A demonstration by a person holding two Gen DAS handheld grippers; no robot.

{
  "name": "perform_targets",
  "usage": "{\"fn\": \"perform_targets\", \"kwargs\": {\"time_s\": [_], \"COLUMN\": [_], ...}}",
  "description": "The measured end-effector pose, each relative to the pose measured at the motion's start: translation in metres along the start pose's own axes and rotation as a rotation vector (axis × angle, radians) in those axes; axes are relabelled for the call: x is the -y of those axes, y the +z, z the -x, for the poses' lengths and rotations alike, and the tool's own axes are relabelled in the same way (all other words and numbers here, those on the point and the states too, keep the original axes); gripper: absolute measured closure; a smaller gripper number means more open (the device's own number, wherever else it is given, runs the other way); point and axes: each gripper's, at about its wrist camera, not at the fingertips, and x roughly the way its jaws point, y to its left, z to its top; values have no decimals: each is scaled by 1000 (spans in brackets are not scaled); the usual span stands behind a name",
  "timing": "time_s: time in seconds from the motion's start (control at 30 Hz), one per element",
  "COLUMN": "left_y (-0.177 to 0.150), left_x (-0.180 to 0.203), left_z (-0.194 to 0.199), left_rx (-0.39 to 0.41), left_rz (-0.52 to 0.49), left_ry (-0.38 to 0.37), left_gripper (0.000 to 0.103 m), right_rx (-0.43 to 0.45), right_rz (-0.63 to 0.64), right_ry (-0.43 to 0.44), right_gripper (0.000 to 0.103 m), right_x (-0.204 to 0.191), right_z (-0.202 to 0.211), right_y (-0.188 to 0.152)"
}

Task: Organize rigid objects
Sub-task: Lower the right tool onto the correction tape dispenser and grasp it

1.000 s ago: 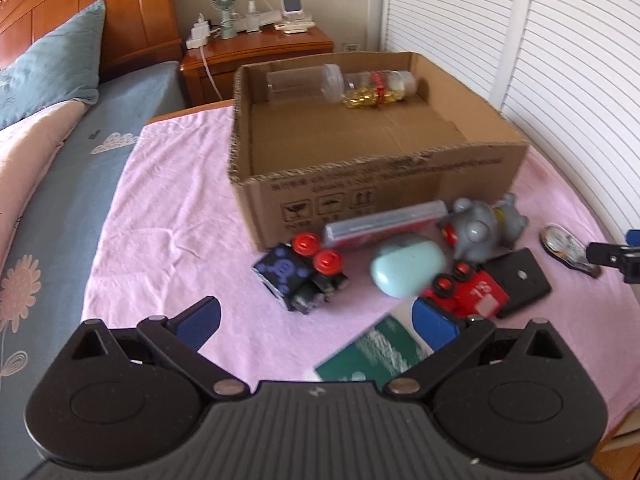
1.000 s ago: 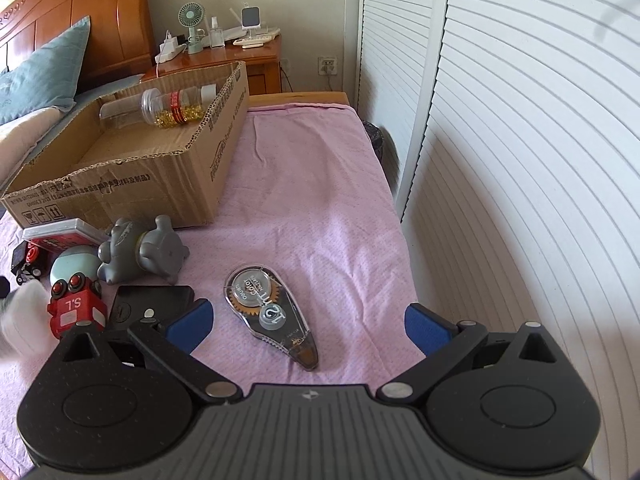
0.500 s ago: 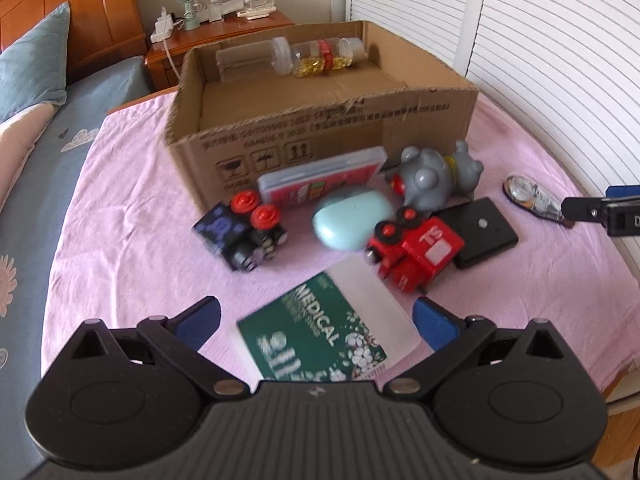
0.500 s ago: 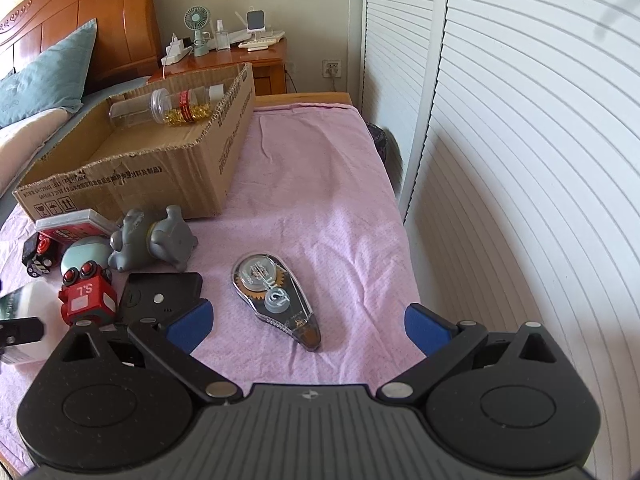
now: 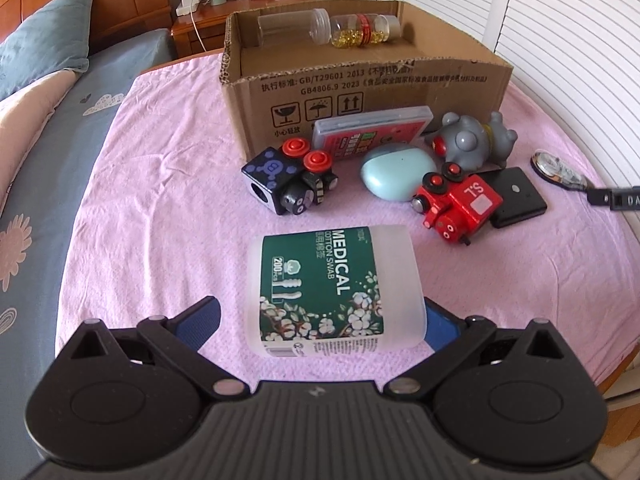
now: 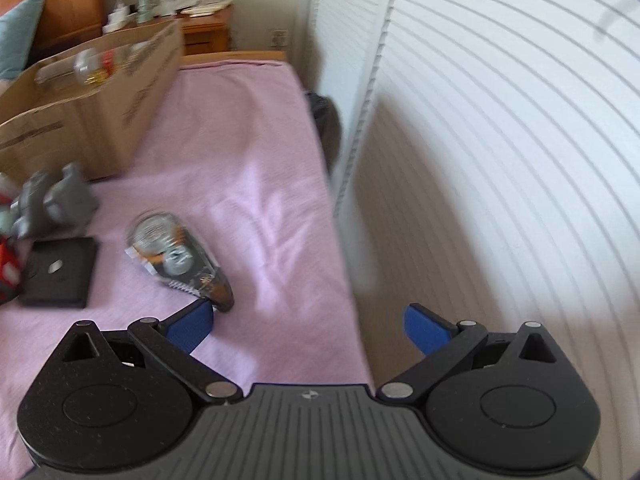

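The left gripper stands with its jaws spread wide, holding nothing; the cotton swab container lies on its side on the pink cloth between the two blue pads, near the right pad, though contact cannot be confirmed. Beyond it, toward 12 o'clock, sit a dark cube toy at 11 o'clock, a pale blue case, and a red toy vehicle at 1 o'clock, touching a black flat plate. Farther on, a grey figurine and a flat red-labelled case rest against the cardboard box, which holds two clear jars along its far wall. The right gripper is likewise fully open and empty, its view blurred; the correction tape dispenser lies at 11 o'clock, its tip just at the left pad. Louvred doors fill the 1 to 3 o'clock sector.
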Motion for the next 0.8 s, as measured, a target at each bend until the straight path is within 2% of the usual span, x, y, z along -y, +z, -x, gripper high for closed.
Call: {"fn": "perform_targets", "kwargs": {"time_s": [0.07, 0.13, 0.17, 0.23, 0.27, 0.37, 0.6, 0.73, 0.8], "left_y": [0, -1, -1, -2, -2, -3, -2, 0, -1], "left_x": [0, 0, -1, -1, -1, 1, 0, -1, -1], "left_z": [-3, -5, -6, -8, -9, -15, -20, -21, -20], "left_rx": [-5, -9, -11, -15, -18, -28, -7, -6, -3], "left_rz": [2, 6, 8, 8, 7, 1, -12, -11, -13], "left_ry": [1, -5, -12, -25, -27, -34, -37, -37, -38], "left_gripper": [1, 1, 1, 1, 1, 1, 1, 1, 1], "right_rx": [9, 10, 10, 3, 8, 58, 71, 67, 70], "right_rz": [-13, 0, 0, 20, 27, 78, 39, -6, -52], "right_ry": [12, 97, 97, 236, 249, 191, 167, 157, 195], "right_gripper": [0, 0, 0, 0, 0, 0, 0, 0, 0], "right_x": [1, -6, -6, -22, -27, -43, -49, -49, -41], "right_z": [2, 8, 8, 11, 11, 10, 4, 3, 8], "right_y": [2, 0, 0, -8, -12, -18, -8, 0, 0]}}
